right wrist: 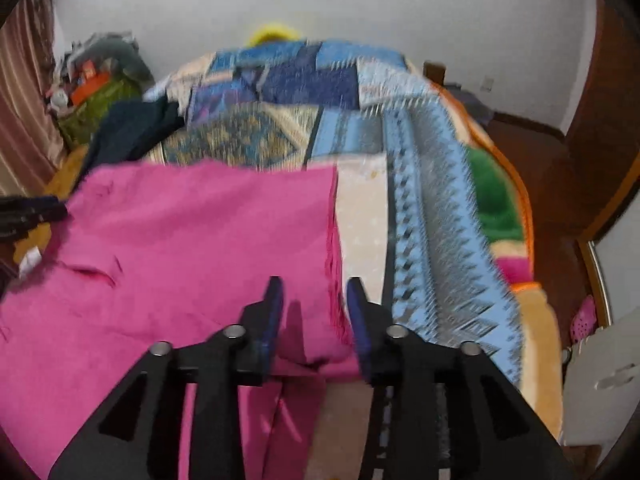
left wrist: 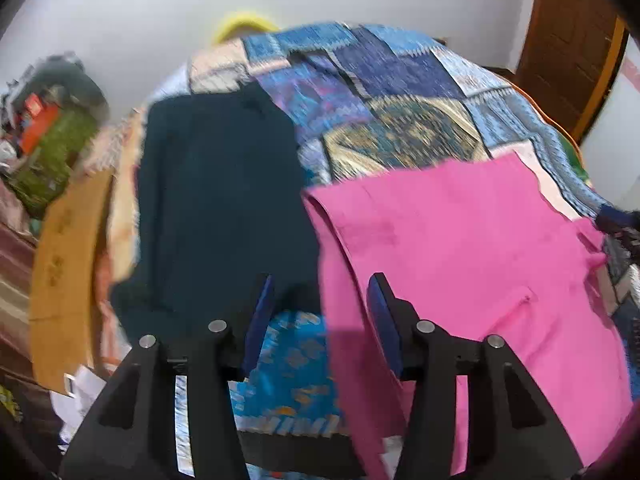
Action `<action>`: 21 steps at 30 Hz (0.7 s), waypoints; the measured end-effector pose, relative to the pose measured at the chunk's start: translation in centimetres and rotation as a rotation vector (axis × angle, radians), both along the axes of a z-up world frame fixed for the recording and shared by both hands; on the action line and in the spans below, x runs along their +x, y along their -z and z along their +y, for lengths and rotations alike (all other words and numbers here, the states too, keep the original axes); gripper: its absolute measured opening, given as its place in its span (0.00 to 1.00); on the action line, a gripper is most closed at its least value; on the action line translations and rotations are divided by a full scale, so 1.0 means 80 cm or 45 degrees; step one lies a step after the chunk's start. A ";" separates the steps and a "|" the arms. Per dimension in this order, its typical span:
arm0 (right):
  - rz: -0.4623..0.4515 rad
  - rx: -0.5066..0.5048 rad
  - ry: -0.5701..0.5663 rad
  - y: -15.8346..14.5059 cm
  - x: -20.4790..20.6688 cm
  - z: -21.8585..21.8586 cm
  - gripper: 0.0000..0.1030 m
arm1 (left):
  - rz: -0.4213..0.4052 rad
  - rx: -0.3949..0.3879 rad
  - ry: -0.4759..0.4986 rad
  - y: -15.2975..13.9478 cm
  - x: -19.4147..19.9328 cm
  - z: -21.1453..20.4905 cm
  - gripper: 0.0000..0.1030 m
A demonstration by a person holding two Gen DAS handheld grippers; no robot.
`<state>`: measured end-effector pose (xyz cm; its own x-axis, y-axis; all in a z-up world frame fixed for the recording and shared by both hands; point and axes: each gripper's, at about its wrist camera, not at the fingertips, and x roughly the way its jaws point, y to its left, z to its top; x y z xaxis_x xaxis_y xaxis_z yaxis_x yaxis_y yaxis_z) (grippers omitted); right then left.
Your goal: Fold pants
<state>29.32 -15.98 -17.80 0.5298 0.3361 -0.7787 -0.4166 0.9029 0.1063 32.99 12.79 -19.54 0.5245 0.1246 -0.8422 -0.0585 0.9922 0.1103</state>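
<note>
Pink pants [left wrist: 460, 248] lie spread on a bed covered with a blue patterned quilt [left wrist: 400, 92]. In the right wrist view the pants [right wrist: 192, 240] fill the left and middle. My left gripper [left wrist: 322, 280] is open and empty, just above the pants' left edge, with dark teal cloth [left wrist: 216, 200] to its left. My right gripper [right wrist: 314, 282] is open, its jaws either side of the pants' right edge near the bed's front. The left gripper also shows at the far left of the right wrist view [right wrist: 28, 210]. Both views are blurred.
A dark teal garment [right wrist: 128, 128] lies on the bed's left side. A cluttered pile [left wrist: 44, 132] stands left of the bed. A wooden door [left wrist: 572, 40] and a white chair [right wrist: 604, 376] are to the right. A white wall is behind the bed.
</note>
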 end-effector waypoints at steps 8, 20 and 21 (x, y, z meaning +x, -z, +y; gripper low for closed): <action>-0.080 0.112 -0.019 -0.055 0.018 0.010 0.46 | -0.046 -0.053 -0.069 -0.027 0.031 0.030 0.61; 0.062 0.016 -0.020 -0.001 0.114 0.039 0.51 | 0.089 -0.173 -0.094 0.021 0.090 0.041 0.33; 0.084 0.013 -0.017 0.004 0.121 0.042 0.51 | 0.108 -0.211 -0.091 0.026 0.094 0.043 0.30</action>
<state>39.03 -12.62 -18.16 0.4727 0.3511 -0.8082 -0.4207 0.8958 0.1431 40.51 16.22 -21.64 0.4456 0.0149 -0.8951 -0.1267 0.9908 -0.0466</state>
